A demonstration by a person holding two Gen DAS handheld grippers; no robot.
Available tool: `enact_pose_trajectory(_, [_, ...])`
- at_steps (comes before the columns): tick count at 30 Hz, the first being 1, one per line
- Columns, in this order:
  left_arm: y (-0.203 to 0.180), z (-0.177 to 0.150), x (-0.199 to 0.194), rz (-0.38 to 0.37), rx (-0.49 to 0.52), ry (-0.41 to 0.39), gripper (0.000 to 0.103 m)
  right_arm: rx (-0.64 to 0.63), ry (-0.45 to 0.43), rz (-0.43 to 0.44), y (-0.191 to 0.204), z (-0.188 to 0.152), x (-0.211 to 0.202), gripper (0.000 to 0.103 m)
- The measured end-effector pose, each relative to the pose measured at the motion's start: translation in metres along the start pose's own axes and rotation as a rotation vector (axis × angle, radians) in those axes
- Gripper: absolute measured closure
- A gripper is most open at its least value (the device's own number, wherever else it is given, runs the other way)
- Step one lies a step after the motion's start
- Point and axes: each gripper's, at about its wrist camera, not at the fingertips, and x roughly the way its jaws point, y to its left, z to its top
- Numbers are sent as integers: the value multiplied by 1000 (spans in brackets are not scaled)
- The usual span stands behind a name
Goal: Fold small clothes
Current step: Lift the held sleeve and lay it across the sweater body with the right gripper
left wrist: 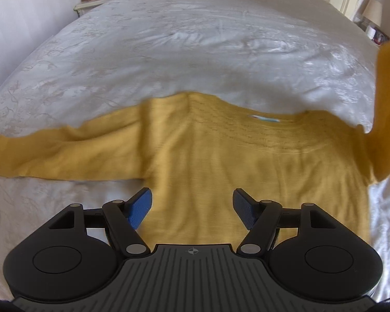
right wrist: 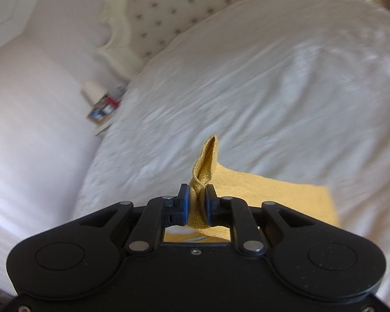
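Your yellow sweater (left wrist: 221,161) lies flat on the bed (left wrist: 169,52), one sleeve (left wrist: 52,153) stretched out to the left. Your left tongs (left wrist: 192,205) hover above its near body, spread wide with nothing between the pads. On the right, your right tongs (right wrist: 195,205) are pinched tight on the other sleeve's cuff (right wrist: 204,171), lifted off the bed.

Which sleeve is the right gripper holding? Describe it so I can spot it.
On the white bedspread lies a mustard-yellow sweater. Its one sleeve rises off the bed, cuff pinched in the right gripper; the other sleeve lies flat.
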Motion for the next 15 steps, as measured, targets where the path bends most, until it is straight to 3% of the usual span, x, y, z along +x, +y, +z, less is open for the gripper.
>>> enact_pose_trajectory(5, [52,2,14,20,-5,15,35,-57,134,72,70,-54,94,82])
enact_pose_trajectory(9, [79,3,28,29,1,33,35,-97,241,87,98,-109,154,74])
enact_pose_trajectory(12, [89,6,37,19,7,45,35,-131,287,43,105,-140,170,65])
enact_pose_trajectory(13, [91,7,40,10,7,45,35,-144,290,24,106,-149,167,57])
enact_pose_trajectory(15, [91,11,44,-11,10,41,35,-155,292,-25,100,-159,159,54])
